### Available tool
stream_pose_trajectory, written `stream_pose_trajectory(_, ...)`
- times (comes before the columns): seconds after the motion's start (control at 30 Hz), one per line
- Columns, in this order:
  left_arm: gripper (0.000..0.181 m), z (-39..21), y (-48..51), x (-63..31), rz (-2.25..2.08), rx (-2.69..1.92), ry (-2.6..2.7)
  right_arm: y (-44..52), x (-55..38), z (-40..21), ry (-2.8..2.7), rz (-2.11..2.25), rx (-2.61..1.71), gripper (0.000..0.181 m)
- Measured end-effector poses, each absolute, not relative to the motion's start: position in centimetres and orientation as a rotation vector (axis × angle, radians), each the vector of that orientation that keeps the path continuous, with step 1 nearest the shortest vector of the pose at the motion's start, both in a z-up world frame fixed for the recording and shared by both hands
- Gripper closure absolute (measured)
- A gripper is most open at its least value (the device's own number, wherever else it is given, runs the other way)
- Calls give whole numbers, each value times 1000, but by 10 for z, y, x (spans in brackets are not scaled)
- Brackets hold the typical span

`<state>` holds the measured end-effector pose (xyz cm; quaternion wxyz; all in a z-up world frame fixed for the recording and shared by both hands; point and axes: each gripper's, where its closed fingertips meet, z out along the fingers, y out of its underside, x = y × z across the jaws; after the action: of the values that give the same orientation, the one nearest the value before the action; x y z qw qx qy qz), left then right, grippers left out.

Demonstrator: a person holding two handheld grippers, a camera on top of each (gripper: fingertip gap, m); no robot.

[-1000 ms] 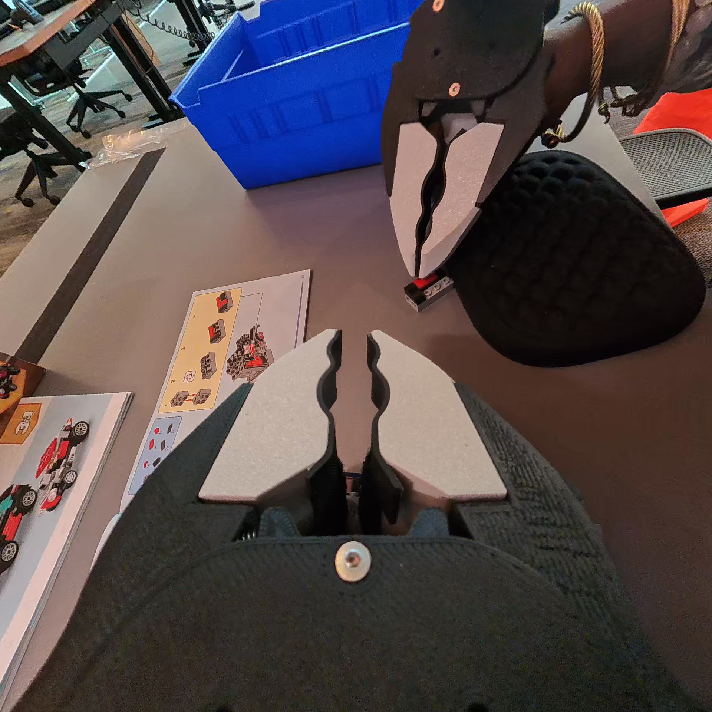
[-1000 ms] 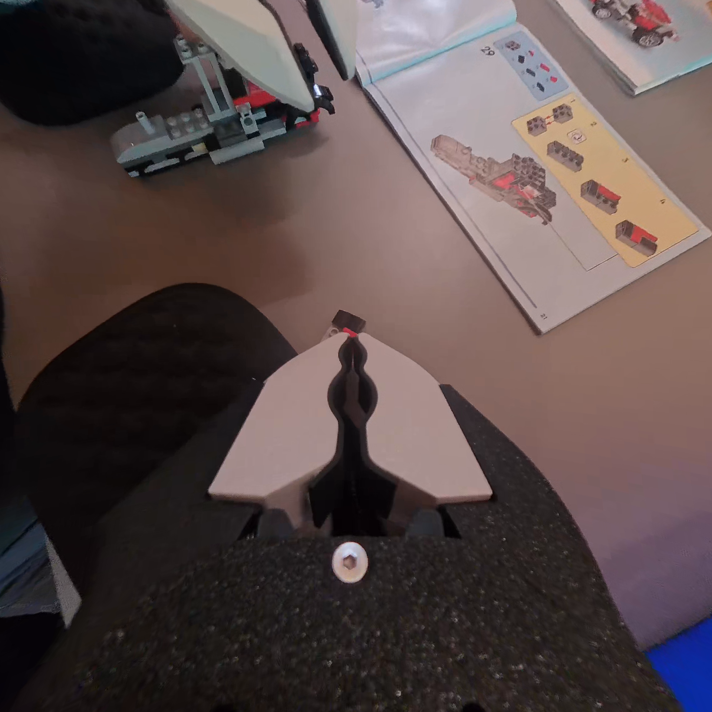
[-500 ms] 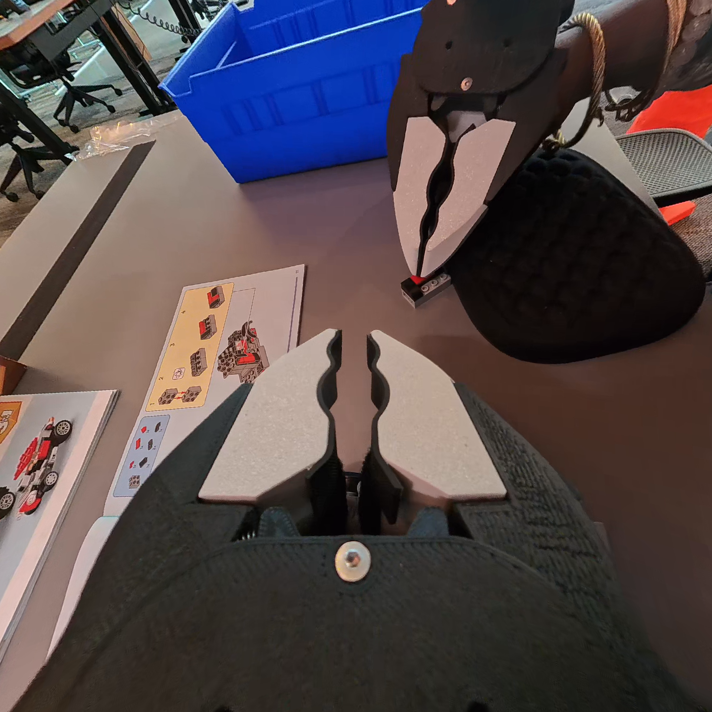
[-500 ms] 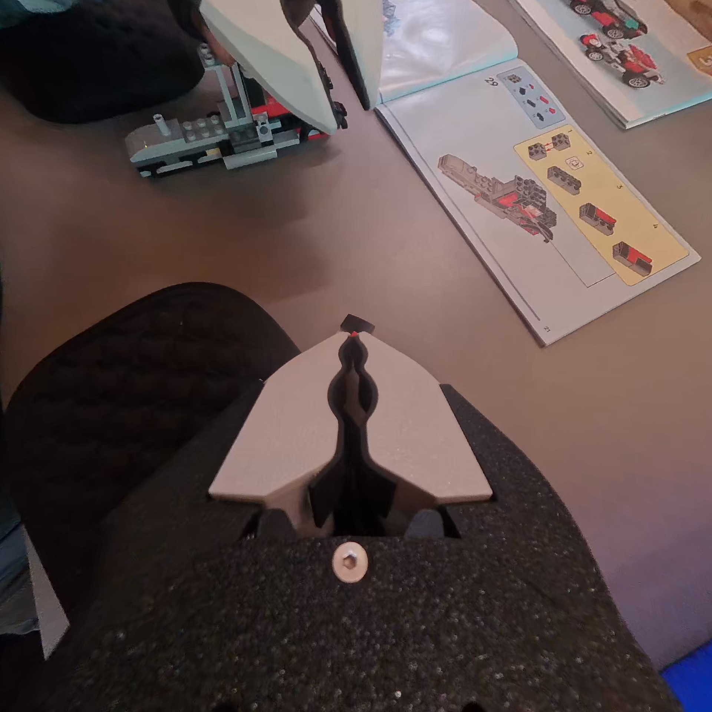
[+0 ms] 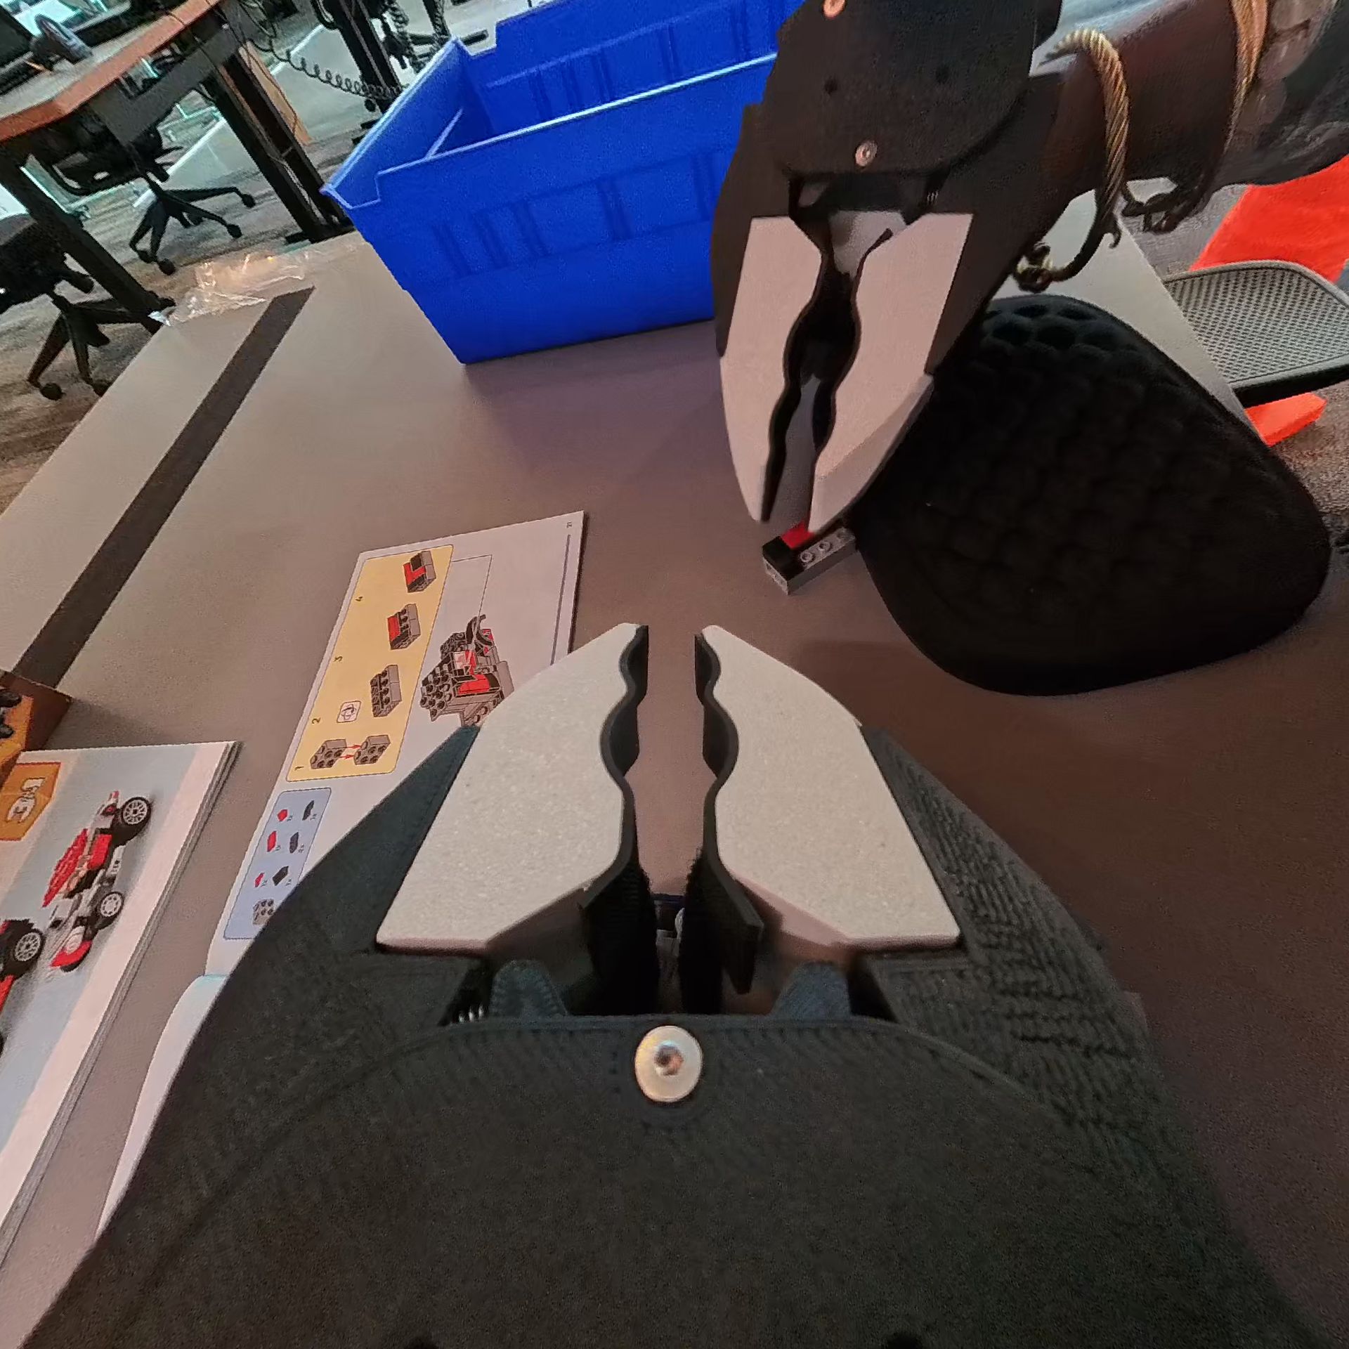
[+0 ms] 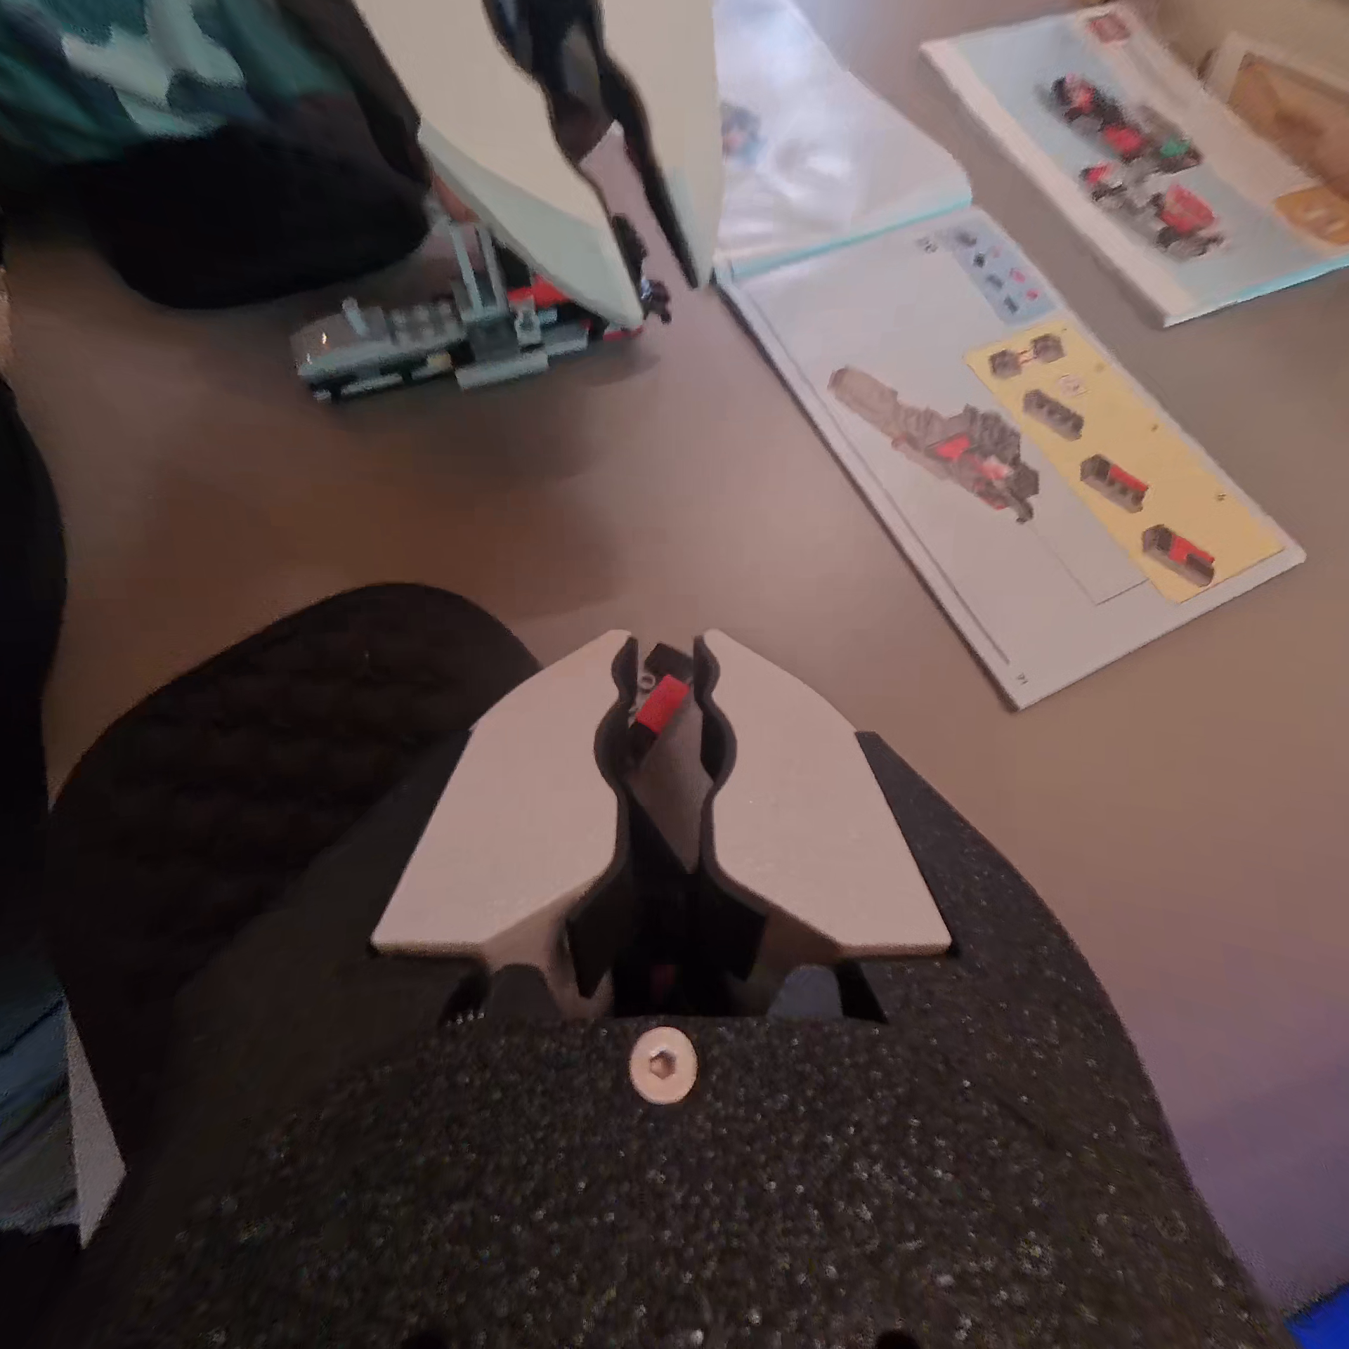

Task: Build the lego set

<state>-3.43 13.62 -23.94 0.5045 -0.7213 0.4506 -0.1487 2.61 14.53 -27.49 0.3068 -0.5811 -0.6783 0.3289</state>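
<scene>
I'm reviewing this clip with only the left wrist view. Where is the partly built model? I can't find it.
Observer: The right wrist view shows the grey, black and red model on the table, partly hidden behind one finger of the left gripper.
Operator: Has the right gripper clamped the small brick?
Observer: Seen from above, the right gripper has its jaws apart. The red-topped brick lies slantwise between them, and I can't tell whether they touch it.

Each hand-held gripper, left [image 5: 670, 642] and right [image 6: 663, 642], has two pale grey fingers with wavy black inner edges, a rough black printed body and one silver screw. The wrist behind the right one wears what seems a braided golden cord bracelet [image 5: 1106, 139].
</scene>
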Motion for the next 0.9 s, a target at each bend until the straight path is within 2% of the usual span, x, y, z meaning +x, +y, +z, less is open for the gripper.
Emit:
stream_pose_trajectory(0.17, 169, -237, 137, -38, -349, -1732, 1057, 150, 33, -282, -1827, 794, -1719, 148)
stream_pose_trajectory(0.23, 169, -237, 137, -40, -345, -1730, 1047, 141, 35, -289, -1869, 810, -1813, 148)
stream_pose_trajectory(0.3, 169, -238, 138, -41, -348, -1730, 1039, 138, 34, -294, -1904, 796, -1847, 156)
stream_pose_trajectory(0.4, 169, -237, 138, -42, -354, -1722, 1028, 136, 27, -296, -2030, 771, -1733, 171)
stream_pose_trajectory(0.53, 169, -236, 138, -41, -360, -1711, 1023, 133, 19, -296, -2350, 771, -1445, 173)
stream_pose_trajectory(0.73, 169, -238, 136, -40, -348, -1698, 1050, 137, -3, -295, -2547, 783, -1158, 167)
stream_pose_trajectory(0.9, 168, -241, 135, -37, -321, -1716, 1084, 138, -5, -267, -2391, 867, -1173, 160)
